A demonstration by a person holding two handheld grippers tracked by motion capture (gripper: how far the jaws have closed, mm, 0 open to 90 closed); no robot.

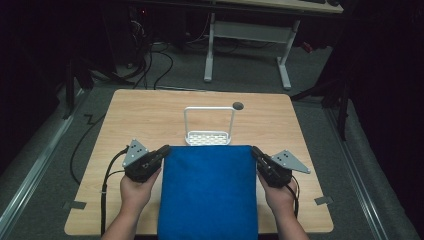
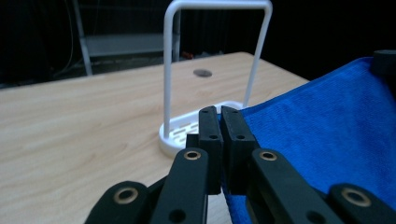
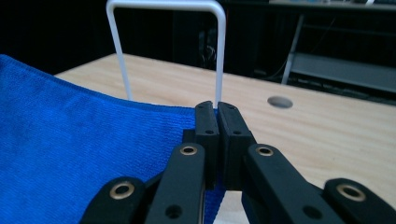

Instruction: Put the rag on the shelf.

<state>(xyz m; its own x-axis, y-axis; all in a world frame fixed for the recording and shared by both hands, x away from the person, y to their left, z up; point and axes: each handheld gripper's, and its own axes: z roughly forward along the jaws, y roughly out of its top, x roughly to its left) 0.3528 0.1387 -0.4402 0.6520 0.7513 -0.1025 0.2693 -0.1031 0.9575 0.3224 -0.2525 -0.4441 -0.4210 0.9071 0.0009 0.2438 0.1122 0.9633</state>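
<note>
With both grippers, left [image 1: 161, 152] and right [image 1: 256, 154], fingers clamped shut on the blue terry cloth's [image 1: 209, 192] far corners at the counter's [image 1: 150, 112] six o'clock, we lift evenly toward the white wire rack [image 1: 208, 125] at twelve, keeping it taut.

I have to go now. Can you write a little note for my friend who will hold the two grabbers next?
Left gripper: shut on the blue cloth's far left corner.
Right gripper: shut on its far right corner.
The cloth is stretched flat between them, its near end hanging over the wooden table's near edge.
The white rack stands just behind the cloth's far edge.
Done: both corners gripped.
Left: probably draping the cloth over the rack's bar.
</note>
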